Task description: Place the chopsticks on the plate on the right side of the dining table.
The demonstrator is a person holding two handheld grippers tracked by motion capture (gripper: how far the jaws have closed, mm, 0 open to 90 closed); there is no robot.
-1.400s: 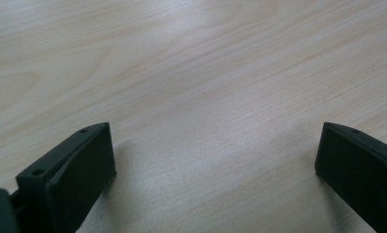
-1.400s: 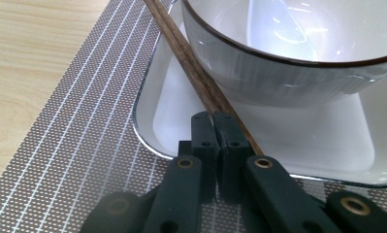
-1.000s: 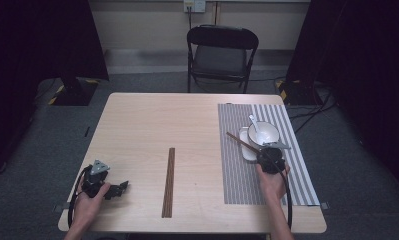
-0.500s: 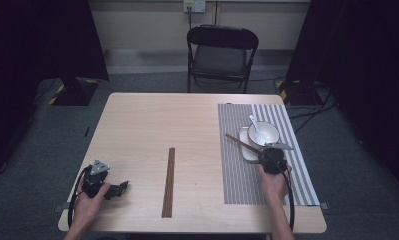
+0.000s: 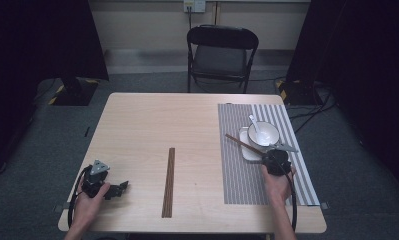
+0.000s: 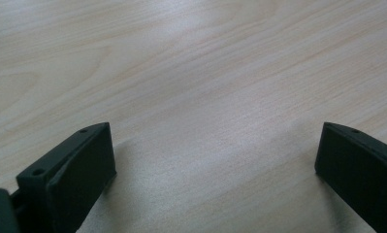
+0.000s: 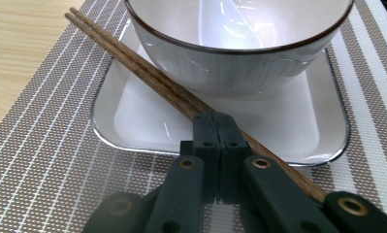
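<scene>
Pale wood bench (image 5: 152, 125) carries a striped mat (image 5: 237, 175) at its right side. On it, the right gripper (image 7: 214, 127) has its fingers clenched over the chopsticks (image 7: 133, 63), which lean across the square plate (image 7: 133, 121) beside the bowl (image 7: 239, 63), likely being laid there for the place setting. The left gripper (image 6: 210, 165) rests released on bare wood.

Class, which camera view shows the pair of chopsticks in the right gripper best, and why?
The right gripper view: the chopsticks run close-up across the square plate beside the bowl, pinched by the right gripper. The high view shows them small. The left gripper view faces bare table.
</scene>
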